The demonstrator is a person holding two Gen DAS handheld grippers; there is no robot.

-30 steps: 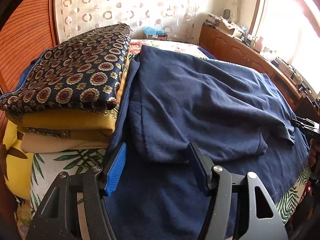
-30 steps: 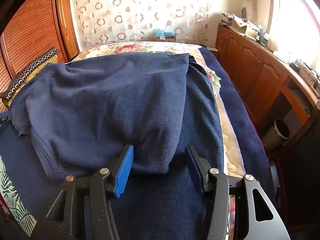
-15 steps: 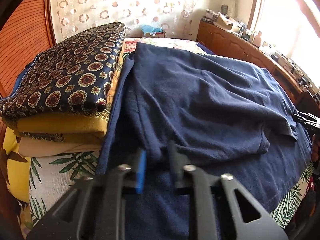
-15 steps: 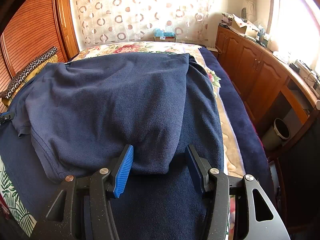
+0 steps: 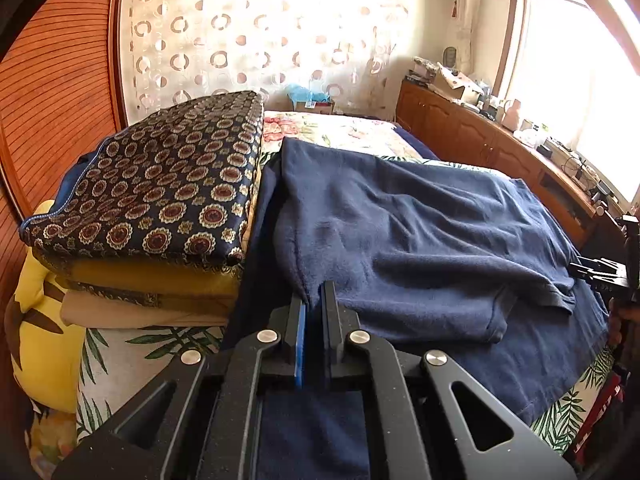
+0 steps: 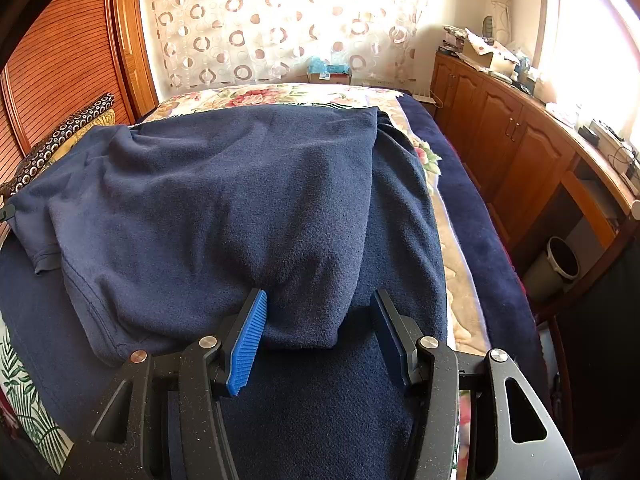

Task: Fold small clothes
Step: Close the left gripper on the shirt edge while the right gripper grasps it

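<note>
Grip status: my left gripper [image 5: 313, 300] is clamped on the near edge of the navy garment [image 5: 420, 240], its jaws pinched almost together with a ridge of cloth drawn up between the pads. My right gripper [image 6: 320, 320] stands about half open; the garment's other near corner [image 6: 304, 320] lies between its jaws, but the pads do not press on it.

Location: the garment is spread across the near end of the bed [image 6: 460, 320], on top of a navy blanket [image 5: 520, 360] of nearly the same colour. Its left edge runs just beside a stack of folded bedding [image 5: 160, 208] at the bed's left side.

Judged step: securing both near corners ahead of a first fold. Only one side is secured.

Failure modes:
1. Layer confusion. Garment and blanket match in colour and lie in contact. If the right jaws close too deep, they are likely to catch the blanket as well, and a lift would drag it along.
2. One-sided lift. Raising my left hand before the right grips would probably skew the garment and bunch it toward the folded bedding.
3. Shallow bite. The left pads hold only a narrow ridge of cloth; a quick pull could slip it free.
4. Snag. A leftward swing may brush the stack.
</note>
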